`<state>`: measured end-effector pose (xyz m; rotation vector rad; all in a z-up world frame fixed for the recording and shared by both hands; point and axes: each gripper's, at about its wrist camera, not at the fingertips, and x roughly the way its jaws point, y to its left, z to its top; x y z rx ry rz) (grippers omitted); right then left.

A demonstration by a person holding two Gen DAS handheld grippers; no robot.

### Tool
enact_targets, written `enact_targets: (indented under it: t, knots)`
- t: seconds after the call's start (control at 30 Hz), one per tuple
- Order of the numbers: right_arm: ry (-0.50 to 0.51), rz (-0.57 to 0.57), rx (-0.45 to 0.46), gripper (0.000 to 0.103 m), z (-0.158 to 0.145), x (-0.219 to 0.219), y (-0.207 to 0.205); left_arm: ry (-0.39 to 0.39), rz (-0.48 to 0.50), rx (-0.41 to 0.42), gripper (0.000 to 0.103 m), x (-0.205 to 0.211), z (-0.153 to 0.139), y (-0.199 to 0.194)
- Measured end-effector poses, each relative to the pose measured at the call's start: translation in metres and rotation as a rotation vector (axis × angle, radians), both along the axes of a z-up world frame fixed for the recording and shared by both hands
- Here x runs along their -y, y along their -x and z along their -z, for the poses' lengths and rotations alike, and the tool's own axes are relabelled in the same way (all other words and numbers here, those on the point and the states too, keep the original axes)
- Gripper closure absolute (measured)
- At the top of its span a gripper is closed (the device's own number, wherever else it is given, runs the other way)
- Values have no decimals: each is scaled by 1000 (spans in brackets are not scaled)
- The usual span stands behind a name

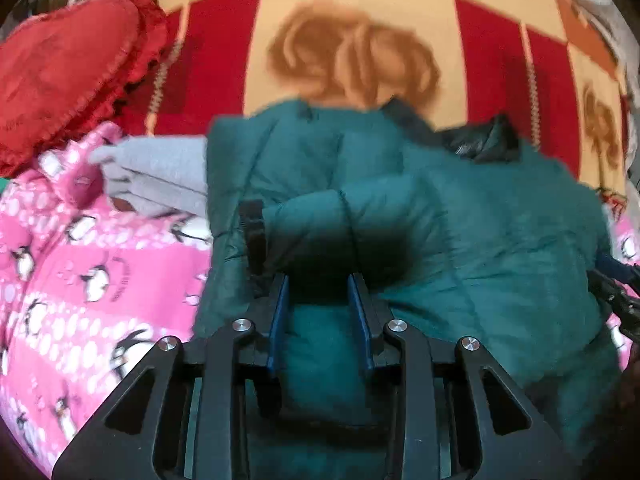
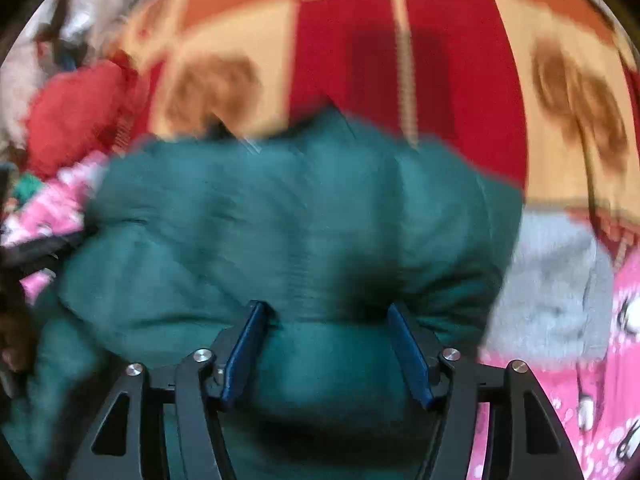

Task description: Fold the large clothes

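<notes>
A dark green puffy jacket (image 1: 460, 216) lies bunched on a bed, with a black cuff (image 1: 252, 232) on a sleeve folded across it. My left gripper (image 1: 320, 284) is shut on a thick fold of the jacket's near edge, bulging between its blue pads (image 1: 280, 316). In the blurred right wrist view the same green jacket (image 2: 280, 216) fills the middle. My right gripper (image 2: 326, 312) clamps another thick roll of it between its blue pads (image 2: 246, 344).
A pink penguin-print blanket (image 1: 80, 272) and a grey folded garment (image 1: 160, 172) lie left of the jacket. A red heart-shaped pillow (image 1: 68, 68) sits far left. A red, cream and orange patterned bedspread (image 1: 360, 52) lies beyond. The grey garment (image 2: 548, 292) also shows on the right.
</notes>
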<state>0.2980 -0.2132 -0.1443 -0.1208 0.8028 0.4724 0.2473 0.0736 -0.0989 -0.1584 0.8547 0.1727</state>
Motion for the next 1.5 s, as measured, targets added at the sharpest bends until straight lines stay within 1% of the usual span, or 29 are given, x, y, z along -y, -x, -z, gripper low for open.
enact_targets:
  t: [0.07,0.1,0.17,0.23,0.3,0.33,0.43,0.5,0.53,0.57,0.6,0.63,0.67,0.7,0.73,0.8,0.9,0.97,1.03,1.1,1.17,1.23,1.27,1.3,1.37,1.5]
  knots:
    - [-58,16,-46,41,9,14,-7,-12,29,-3,74,4,7,-9]
    - [-65,13,-57,41,10,16,-8,-25,37,-2,74,7,9,-13]
    - [-47,5,-65,41,9,16,-8,-51,44,-1,74,11,14,-19]
    - [-31,1,-90,41,4,16,-8,-37,45,-2,74,9,19,-25]
    - [-22,6,-93,42,-11,16,-7,-8,44,0,74,4,20,-27]
    - [-40,16,-65,42,-23,17,-6,8,45,2,74,1,20,-28]
    - [-141,54,78,42,-60,18,-9,57,44,11,74,-3,17,-29]
    - [-165,76,122,42,-68,11,-21,71,44,18,73,-2,17,-29]
    - [-164,82,111,42,-66,7,-29,76,45,23,73,-2,18,-28]
    - [-161,86,76,42,-57,3,-41,80,45,31,73,-2,18,-27]
    - [-135,97,26,42,-41,-2,-56,85,45,43,73,-2,20,-25]
    - [-99,105,1,42,-29,-3,-62,87,44,50,72,-3,21,-24]
    - [-57,117,-8,42,-14,-4,-69,87,46,55,72,-3,21,-23]
    - [-67,118,-1,41,-7,-2,-70,90,51,62,72,-2,21,-22]
    - [-98,120,10,41,-1,3,-72,90,55,65,72,-2,23,-23]
    - [-103,128,19,41,2,5,-73,94,61,67,72,-2,25,-24]
    - [-68,131,27,42,-3,0,-70,79,57,57,72,0,26,-29]
    - [-32,155,38,42,-14,-8,-63,74,55,56,72,0,27,-31]
    - [-24,179,56,42,-32,-12,-47,71,52,55,72,0,28,-32]
    - [-43,182,94,42,-48,-19,-26,63,51,55,72,1,28,-31]
    - [-91,153,96,41,-56,-28,-3,60,52,55,72,2,28,-32]
    - [-105,121,59,35,-47,-43,11,63,52,55,72,2,28,-32]
    - [-98,119,19,27,-34,-51,13,62,52,55,72,2,28,-32]
    - [-74,118,-12,23,-19,-59,13,62,52,56,72,2,28,-32]
    - [-39,121,8,22,1,-65,11,66,52,57,72,1,29,-31]
    - [-30,139,15,21,5,-62,7,67,51,59,72,1,30,-32]
